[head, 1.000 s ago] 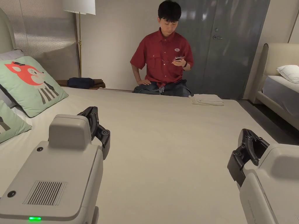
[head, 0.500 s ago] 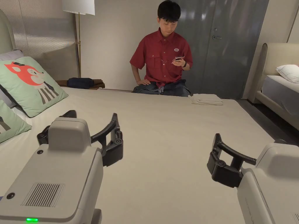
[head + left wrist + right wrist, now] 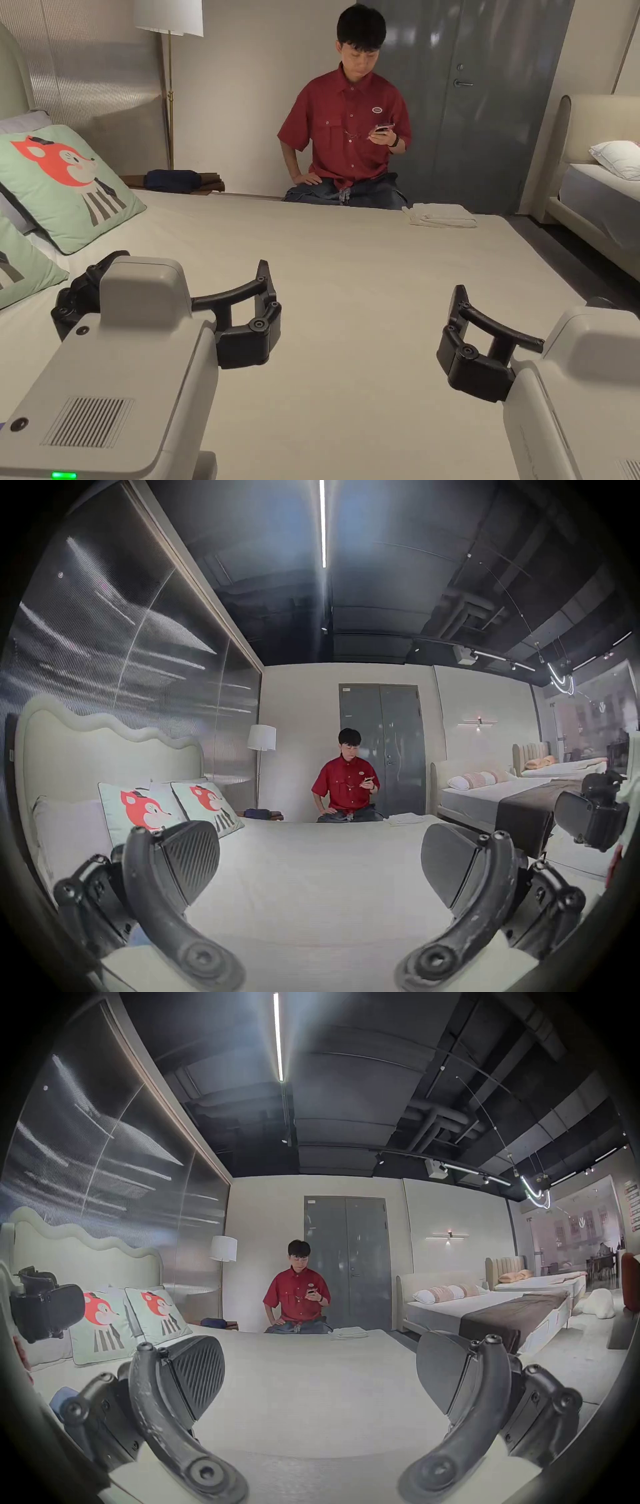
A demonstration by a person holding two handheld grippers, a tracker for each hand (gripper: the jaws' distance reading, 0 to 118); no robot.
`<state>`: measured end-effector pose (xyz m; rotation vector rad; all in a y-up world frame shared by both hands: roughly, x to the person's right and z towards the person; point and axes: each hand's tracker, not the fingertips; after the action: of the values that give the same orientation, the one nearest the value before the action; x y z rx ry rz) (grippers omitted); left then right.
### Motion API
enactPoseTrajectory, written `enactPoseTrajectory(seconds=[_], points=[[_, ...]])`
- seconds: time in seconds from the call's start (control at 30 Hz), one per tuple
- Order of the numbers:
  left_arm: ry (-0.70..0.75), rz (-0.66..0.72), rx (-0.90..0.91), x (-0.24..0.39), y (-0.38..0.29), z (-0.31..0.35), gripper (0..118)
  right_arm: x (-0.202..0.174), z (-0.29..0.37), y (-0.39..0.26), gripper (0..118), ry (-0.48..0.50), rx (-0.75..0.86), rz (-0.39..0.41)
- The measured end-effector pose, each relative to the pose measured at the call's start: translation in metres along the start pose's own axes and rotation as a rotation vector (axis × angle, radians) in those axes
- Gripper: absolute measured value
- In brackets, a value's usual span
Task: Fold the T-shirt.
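A folded white T-shirt (image 3: pixel 440 214) lies at the far edge of the cream bed (image 3: pixel 350 375), right of centre, and far off in both gripper views (image 3: pixel 405 818) (image 3: pixel 348 1333). My left gripper (image 3: pixel 187 265) hovers over the near left of the bed, jaws spread wide with nothing between them (image 3: pixel 320 857). My right gripper (image 3: pixel 320 1369) hovers over the near right, also open and holding nothing. In the head view one of its jaws is hidden behind its housing. Both grippers are well short of the T-shirt.
A person in a red shirt (image 3: pixel 350 125) sits at the far edge of the bed, holding a phone. Fox-print pillows (image 3: pixel 62 181) lie at the left, with a floor lamp (image 3: pixel 169 19) behind. Another bed (image 3: pixel 600 187) stands at the right across a floor gap.
Both grippers have gone from shut to open, their jaws spreading wide. They stay over the near part of the bed. The T-shirt has not moved.
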<state>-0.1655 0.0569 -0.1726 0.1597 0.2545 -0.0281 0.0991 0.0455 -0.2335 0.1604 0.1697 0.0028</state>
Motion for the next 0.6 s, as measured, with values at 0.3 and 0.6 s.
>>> enactPoseTrajectory(seconds=[0.3,0.6], points=[[-0.002,-0.008,0.007,0.0015,0.0008,0.0017,115,0.0014,0.0003,-0.0002,112,-0.007,-0.001,-0.007],[0.002,-0.004,0.012,0.0014,0.0010,0.0033,115,0.0029,0.0012,-0.0002,112,-0.007,-0.002,-0.017]])
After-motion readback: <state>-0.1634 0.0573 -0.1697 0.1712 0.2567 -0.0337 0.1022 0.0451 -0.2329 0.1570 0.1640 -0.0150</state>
